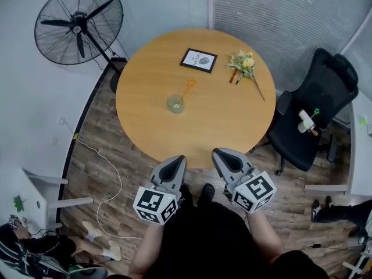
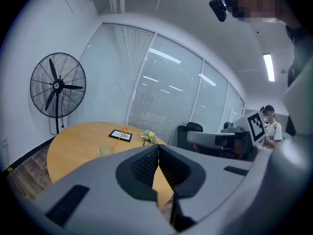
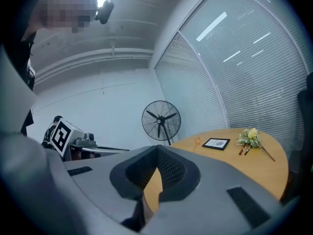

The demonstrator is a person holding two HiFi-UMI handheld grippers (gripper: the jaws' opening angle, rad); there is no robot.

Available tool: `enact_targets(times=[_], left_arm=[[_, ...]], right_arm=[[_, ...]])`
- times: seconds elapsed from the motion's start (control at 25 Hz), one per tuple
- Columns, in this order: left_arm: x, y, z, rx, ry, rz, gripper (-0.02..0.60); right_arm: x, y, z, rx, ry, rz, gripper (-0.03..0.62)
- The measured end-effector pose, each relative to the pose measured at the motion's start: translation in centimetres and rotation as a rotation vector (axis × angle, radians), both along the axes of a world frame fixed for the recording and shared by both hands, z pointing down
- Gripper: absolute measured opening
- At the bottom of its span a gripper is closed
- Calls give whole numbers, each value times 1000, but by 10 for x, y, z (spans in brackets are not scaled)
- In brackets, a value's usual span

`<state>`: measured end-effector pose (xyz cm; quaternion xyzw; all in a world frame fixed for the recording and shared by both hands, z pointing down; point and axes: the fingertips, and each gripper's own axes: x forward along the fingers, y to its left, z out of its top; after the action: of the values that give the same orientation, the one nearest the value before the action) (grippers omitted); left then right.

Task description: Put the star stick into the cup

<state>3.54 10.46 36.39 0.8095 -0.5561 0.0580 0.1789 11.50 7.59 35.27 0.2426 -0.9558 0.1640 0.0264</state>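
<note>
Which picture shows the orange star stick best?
The head view: the star stick shows whole, leaning in the cup. The left gripper view shows it tiny and far off; the right gripper view shows only its star end.

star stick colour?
Orange. The star stick shows best in the head view.
</note>
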Motion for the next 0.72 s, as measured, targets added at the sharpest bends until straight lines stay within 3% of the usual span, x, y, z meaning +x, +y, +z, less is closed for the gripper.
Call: enact_targets(times=[0.36, 0.72], left_arm=[[-14, 8, 5, -6, 2, -30, 0], [-2, 6, 3, -5, 0, 1, -2]], right_arm=[[-14, 8, 7, -20, 23, -43, 9], [-7, 8, 5, -15, 24, -37, 8]])
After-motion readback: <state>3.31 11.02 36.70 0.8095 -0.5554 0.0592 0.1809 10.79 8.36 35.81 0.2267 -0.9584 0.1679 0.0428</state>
